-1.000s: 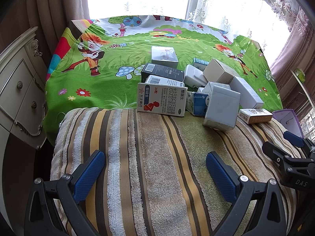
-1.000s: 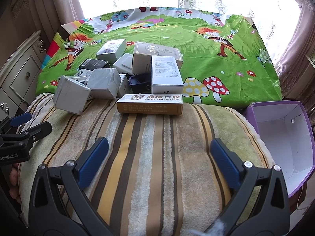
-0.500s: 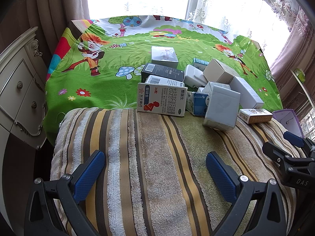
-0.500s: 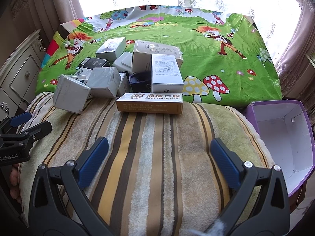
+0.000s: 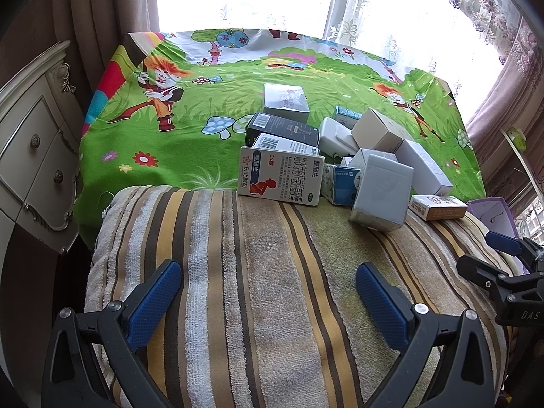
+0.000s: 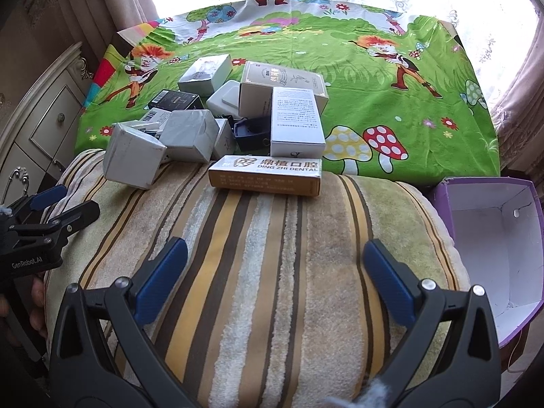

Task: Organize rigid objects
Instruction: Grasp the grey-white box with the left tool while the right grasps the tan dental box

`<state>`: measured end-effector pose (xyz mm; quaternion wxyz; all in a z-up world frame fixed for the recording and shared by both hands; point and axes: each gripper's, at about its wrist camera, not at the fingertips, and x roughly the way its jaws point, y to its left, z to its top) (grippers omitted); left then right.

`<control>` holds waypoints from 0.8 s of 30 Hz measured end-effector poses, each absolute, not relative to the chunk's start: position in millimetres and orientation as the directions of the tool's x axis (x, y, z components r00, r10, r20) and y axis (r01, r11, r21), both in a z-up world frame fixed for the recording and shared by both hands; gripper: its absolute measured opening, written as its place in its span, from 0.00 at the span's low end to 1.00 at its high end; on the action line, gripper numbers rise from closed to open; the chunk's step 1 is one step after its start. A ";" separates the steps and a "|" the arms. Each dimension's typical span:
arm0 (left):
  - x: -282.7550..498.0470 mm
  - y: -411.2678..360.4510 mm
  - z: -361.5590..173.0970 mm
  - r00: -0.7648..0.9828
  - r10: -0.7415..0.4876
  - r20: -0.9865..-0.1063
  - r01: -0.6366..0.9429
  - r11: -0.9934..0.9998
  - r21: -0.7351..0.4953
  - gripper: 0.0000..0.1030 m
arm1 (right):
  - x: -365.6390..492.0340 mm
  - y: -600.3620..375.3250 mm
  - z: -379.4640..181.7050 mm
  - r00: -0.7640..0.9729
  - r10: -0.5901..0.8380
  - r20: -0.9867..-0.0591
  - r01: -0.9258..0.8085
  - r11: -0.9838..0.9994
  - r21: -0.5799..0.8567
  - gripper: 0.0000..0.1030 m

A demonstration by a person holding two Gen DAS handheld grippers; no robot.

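Right wrist: dental box (image 6: 265, 175) lies flat, long axis left-right.

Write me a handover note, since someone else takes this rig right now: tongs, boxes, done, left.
Left tongs: open, nothing held, over the striped towel.
Right tongs: open, nothing held, over the same towel.
Boxes: a loose heap where the towel meets the green cartoon cloth. The Ding Zhi Dental box lies nearest the right tongs; the red-and-white medicine box lies nearest the left tongs; a grey cube box leans at the heap's front.
Purple box: open, to the right of the towel, nothing visible inside.
Done: nothing sorted, by the look of it.
Left: the whole heap.
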<state>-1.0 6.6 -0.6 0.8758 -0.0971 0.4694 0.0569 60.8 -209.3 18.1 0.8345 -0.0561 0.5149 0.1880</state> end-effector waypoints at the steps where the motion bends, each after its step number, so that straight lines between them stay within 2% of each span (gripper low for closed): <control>1: -1.9 7.6 2.0 0.559 0.007 -0.829 -0.194 0.973 -0.122 1.00 | 61.6 -210.5 18.9 0.397 0.265 -0.879 -0.386 0.917 0.102 1.00; 3: -2.5 6.9 7.8 0.576 -0.014 -0.817 -0.172 0.975 -0.137 1.00 | 62.5 -216.0 20.4 0.397 0.286 -0.872 -0.383 0.915 0.125 1.00; 8: 3.2 -4.4 26.2 0.625 -0.179 -0.760 -0.027 0.968 -0.250 1.00 | 68.3 -221.6 24.2 0.389 0.312 -0.867 -0.369 0.915 0.164 1.00; 10: 11.6 -10.0 30.9 0.628 -0.209 -0.750 0.008 0.965 -0.262 0.98 | 70.1 -220.2 24.4 0.380 0.315 -0.870 -0.375 0.912 0.166 1.00; 15: 39.6 -24.6 31.1 0.590 -0.247 -0.768 0.061 0.963 -0.262 0.84 | 77.3 -218.4 23.1 0.364 0.318 -0.876 -0.374 0.911 0.175 1.00; 21: 56.0 -34.3 20.8 0.541 -0.277 -0.794 0.096 0.958 -0.269 0.54 | 91.8 -211.7 20.6 0.350 0.287 -0.891 -0.351 0.923 0.160 1.00; 23: 57.2 -32.8 16.2 0.525 -0.292 -0.799 0.092 0.953 -0.288 0.36 | 94.4 -206.3 20.9 0.355 0.274 -0.894 -0.361 0.922 0.139 1.00; 24: 56.8 -31.6 14.5 0.523 -0.304 -0.796 0.092 0.949 -0.301 0.35 | 95.7 -203.3 21.0 0.357 0.266 -0.896 -0.364 0.922 0.129 1.00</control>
